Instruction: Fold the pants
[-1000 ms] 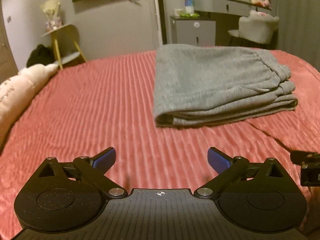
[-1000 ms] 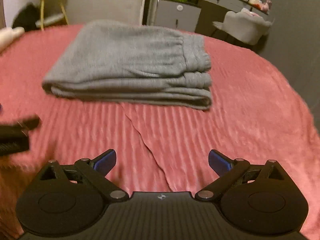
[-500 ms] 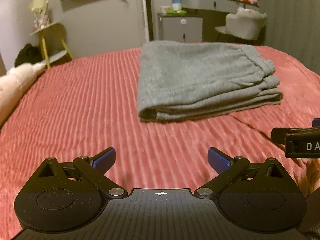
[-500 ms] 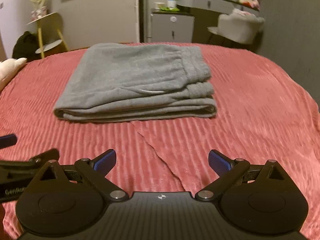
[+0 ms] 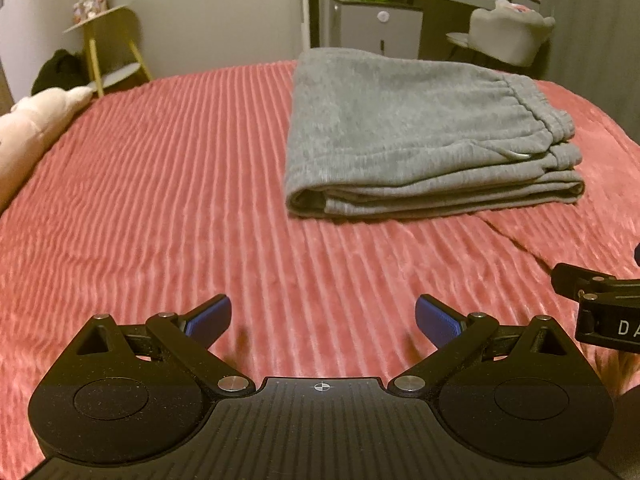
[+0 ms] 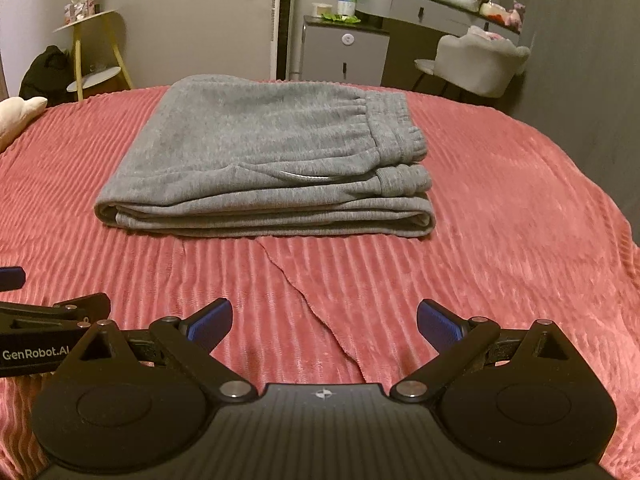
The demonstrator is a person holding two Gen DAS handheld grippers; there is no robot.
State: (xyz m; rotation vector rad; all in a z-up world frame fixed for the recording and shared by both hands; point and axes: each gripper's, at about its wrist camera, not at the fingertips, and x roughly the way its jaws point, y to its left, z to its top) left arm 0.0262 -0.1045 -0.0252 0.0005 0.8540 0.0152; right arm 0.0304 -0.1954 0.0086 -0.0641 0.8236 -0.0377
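We see the grey pants folded into a flat stacked rectangle on the bed, lying on the pink ribbed blanket, at 12 o'clock from the right wrist camera and about 1 o'clock from the left wrist camera. Waistband with gathered elastic sits on the right end of the stack, rounded fold edge on the left end, layered edges face us. A small light streak shows near the pocket line on the top layer, can't tell what it is. A crease in the blanket runs from just under the stack's front edge toward 6 o'clock

Our left gripper hangs over bare blanket, blue pads spread wide, released, nothing between them, well short of the pants. Our right gripper same: pads wide apart, released, empty, over the crease, apart from the pants. Each gripper shows at the edge of the other's view, left one at 9 o'clock in the right view, right one at 3 o'clock in the left view

Pale pillow at 10 o'clock on the bed edge. Beyond the bed: yellow-legged side table at 10 o'clock, grey cabinet at 12, padded chair at 1
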